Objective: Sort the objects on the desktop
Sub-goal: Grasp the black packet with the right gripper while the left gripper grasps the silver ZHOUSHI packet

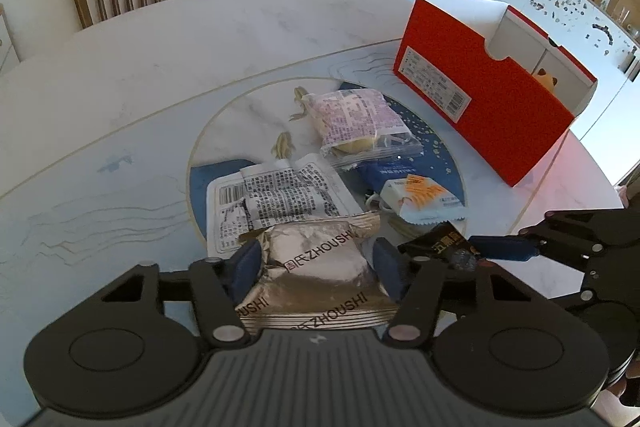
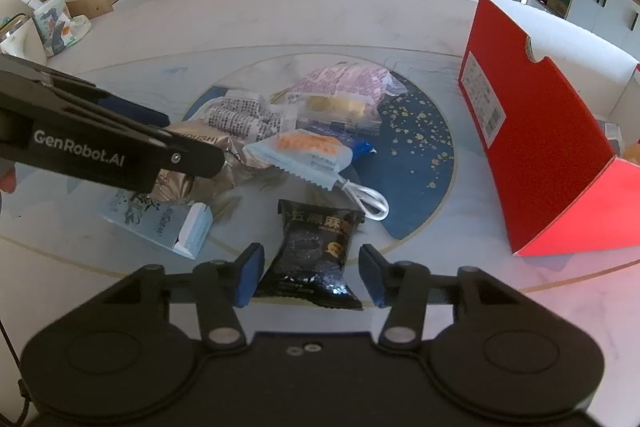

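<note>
Left claw clamps a silver "ZHOUSHI" packet; right claw, not quite closed, straddles a black snack packet on the bench

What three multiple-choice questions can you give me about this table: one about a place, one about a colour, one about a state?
1. Where does the red box stand?
A) on the chair
B) on the table, right of the snack pile
C) on the floor

2. What colour is the packet between the fingers of the right gripper?
A) black
B) purple
C) green

3. How is the top of the red box?
A) taped shut
B) open
C) covered by a cloth

Answers: B, it stands on the marble top beside the pile. A, the wrapper is black with gold print. B, the left wrist view looks into its white inside.
</note>
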### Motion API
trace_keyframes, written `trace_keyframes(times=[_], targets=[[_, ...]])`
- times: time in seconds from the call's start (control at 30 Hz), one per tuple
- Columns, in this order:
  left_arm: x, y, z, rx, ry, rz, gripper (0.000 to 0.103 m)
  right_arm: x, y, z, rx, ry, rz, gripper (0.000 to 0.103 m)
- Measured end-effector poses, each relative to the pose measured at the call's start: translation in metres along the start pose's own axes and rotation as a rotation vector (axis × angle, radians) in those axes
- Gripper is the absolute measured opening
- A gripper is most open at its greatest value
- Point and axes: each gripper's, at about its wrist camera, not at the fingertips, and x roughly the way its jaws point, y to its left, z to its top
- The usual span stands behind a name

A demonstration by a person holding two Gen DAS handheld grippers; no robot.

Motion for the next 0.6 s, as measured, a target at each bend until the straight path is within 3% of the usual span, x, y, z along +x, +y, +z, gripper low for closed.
trace_keyframes(times=[0.6], targets=[[0.0,0.003,-0.002,-0.018,-0.006,-0.005,0.044,-0.013,0.0,-0.004,0.008,-0.007,-0.009,0.033]])
